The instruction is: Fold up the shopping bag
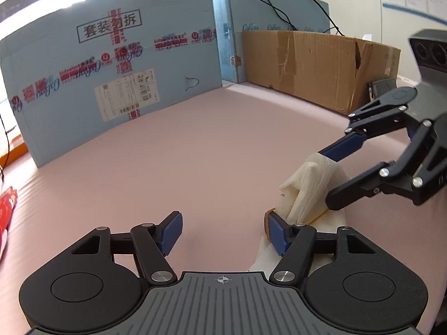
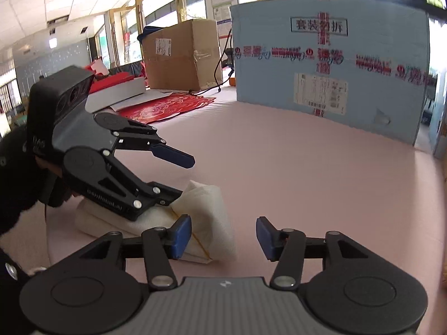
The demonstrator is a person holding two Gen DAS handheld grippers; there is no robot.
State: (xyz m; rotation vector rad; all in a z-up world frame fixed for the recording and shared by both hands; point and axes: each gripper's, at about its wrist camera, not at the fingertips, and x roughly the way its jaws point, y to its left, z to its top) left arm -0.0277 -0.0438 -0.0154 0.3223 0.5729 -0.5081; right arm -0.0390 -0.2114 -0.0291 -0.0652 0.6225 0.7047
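The shopping bag [image 2: 206,209] is a cream-white fabric bundle with a thin yellow trim, lying partly folded on the pink table [image 2: 307,181]. One flap of the bag [image 1: 307,184] stands up in a peak. My left gripper [image 1: 223,233] is open, and its right pad [image 1: 276,234] sits against the bag's edge. From the right wrist view the left gripper [image 2: 185,178] has its lower finger resting on the folded part. My right gripper [image 2: 223,236] is open, with its left pad [image 2: 180,236] over the bag. In the left wrist view the right gripper [image 1: 327,177] straddles the raised flap.
A blue foam board [image 1: 111,69] walls off the far side, with a brown cardboard box [image 1: 321,64] to its right. Red paper sheets [image 2: 167,106] and a large carton [image 2: 181,55] lie far left. A dark-sleeved hand [image 2: 14,181] holds the left gripper.
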